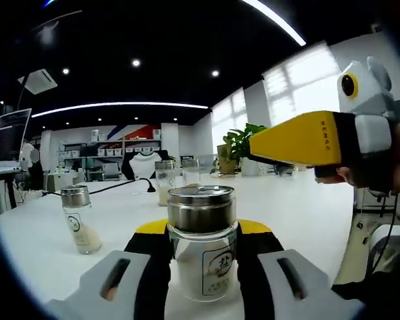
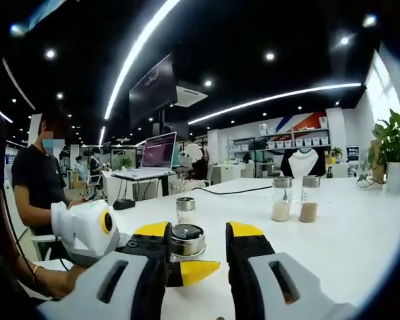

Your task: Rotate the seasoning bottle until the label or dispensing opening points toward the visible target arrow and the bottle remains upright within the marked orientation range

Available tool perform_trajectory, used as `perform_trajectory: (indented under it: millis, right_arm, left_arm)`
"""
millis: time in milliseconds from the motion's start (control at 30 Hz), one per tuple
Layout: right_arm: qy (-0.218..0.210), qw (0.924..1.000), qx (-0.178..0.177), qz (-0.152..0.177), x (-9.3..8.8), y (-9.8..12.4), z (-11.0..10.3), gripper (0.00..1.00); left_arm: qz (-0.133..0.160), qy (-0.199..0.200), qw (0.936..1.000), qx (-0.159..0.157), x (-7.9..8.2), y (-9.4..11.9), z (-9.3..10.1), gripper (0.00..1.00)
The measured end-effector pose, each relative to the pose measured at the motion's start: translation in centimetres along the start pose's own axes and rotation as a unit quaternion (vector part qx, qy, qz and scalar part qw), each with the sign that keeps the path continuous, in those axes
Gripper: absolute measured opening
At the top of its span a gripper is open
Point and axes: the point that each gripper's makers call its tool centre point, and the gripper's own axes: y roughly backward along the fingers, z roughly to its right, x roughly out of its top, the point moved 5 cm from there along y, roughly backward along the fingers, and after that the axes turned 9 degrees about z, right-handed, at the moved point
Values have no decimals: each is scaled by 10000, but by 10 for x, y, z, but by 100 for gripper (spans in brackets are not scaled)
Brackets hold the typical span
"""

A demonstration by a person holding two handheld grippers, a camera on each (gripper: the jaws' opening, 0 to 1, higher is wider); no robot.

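Left hand-held gripper [image 1: 203, 267] clasps seasoning bottle [image 1: 202, 243] on white table [image 1: 300, 213].

Bottle [image 1: 203, 243] base hidden behind left claw [image 1: 201, 267] jaws; label partly covered, print too small to read; claw bodies cut off by bottom edge. Right gripper view: bottle [image 2: 187, 241] body hidden between the jaws of right claw [image 2: 197, 250], cap alone visible; jar [image 2: 185, 209] beyond it too small to tell contents.
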Motion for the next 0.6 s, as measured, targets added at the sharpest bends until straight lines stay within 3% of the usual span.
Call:
perform_trajectory:
  millis: [333, 600]
  right_arm:
    - [-9, 9999, -40, -128, -6, 4, 2, 32]
    - [-93, 9998, -90, -170, -6, 9, 8, 38]
  left_arm:
    - [70, -154, 9998, 59, 7, -14, -20, 38]
    - [99, 307, 9992, 238, 2, -31, -44, 38]
